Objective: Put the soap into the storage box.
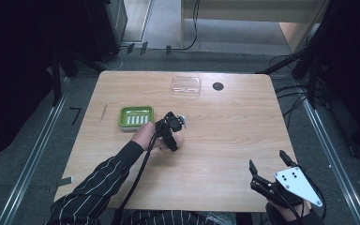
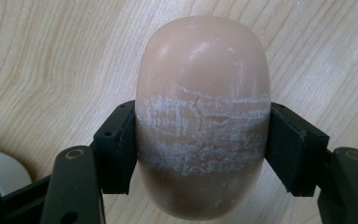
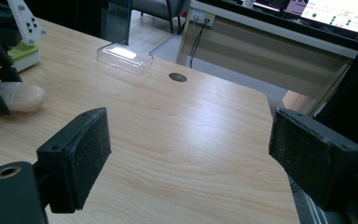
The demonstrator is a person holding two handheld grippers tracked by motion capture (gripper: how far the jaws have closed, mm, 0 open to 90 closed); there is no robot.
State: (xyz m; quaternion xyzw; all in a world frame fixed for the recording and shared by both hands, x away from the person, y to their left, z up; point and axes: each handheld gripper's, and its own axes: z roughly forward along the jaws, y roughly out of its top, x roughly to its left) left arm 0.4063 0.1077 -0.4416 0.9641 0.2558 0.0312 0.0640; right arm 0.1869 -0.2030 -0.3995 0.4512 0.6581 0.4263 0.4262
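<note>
Left hand-held gripper [image 2: 200, 144] clamped on beige soap bar [image 2: 203, 93] over the counter [image 1: 225, 136], green soap dish [image 1: 136, 116] beside it, right hand-held gripper [image 3: 191, 154] jaws apart, holding nothing

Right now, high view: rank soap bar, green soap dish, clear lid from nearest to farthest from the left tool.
1. Soap bar: clamped in the left tool.
2. Green soap dish: just beyond, to its left.
3. Clear lid: far edge of the table.

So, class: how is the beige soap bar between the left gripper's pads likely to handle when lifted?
The soap bar looks rigid, so it should keep its shape. Its rounded, glossy sides may slip between the flat pads. White scuffs across its middle suggest the surface marks easily.
</note>
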